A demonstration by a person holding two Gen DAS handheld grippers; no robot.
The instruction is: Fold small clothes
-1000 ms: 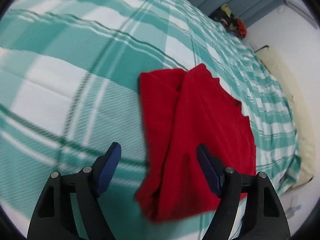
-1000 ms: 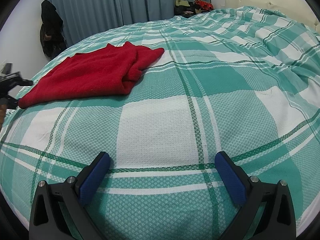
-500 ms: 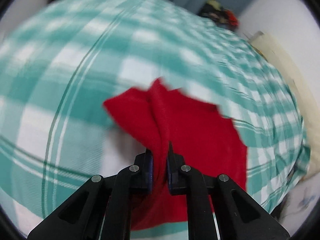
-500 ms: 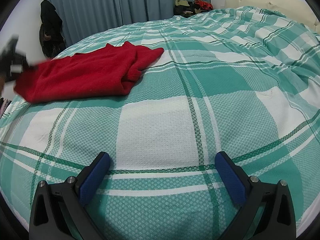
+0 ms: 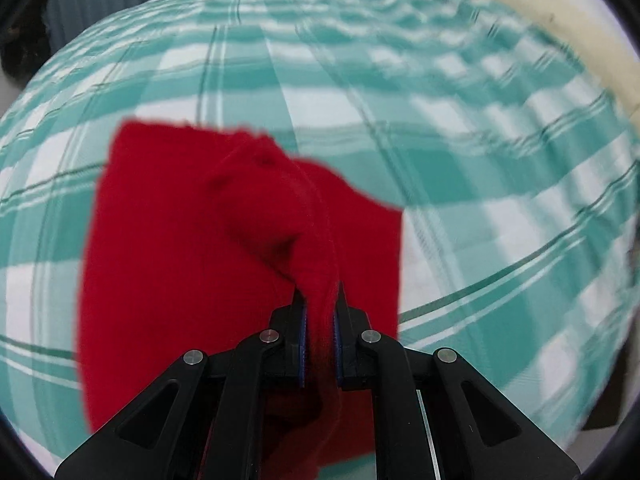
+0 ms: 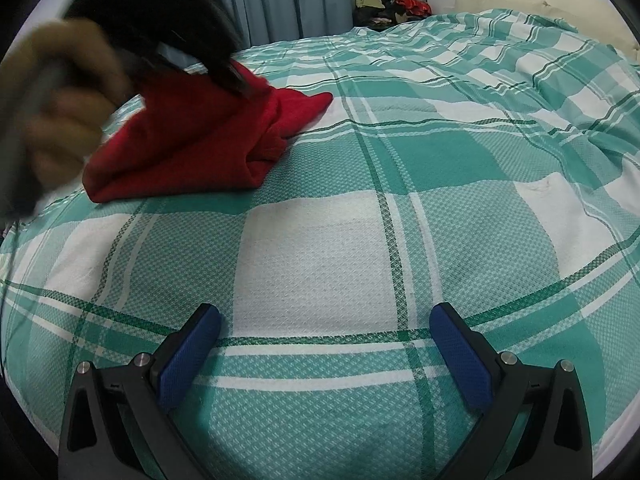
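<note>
The left claw (image 5: pixel 319 312), wide apart a second ago, has snapped onto the near edge of the red garment (image 5: pixel 192 264) and is lifting it forward, so a fold is under way. The rest of the cloth trails ahead of it on the green plaid bedspread (image 6: pixel 400 184). The right claw (image 6: pixel 325 344) hovers spread, empty, the garment well off to its left. No containers here.
</note>
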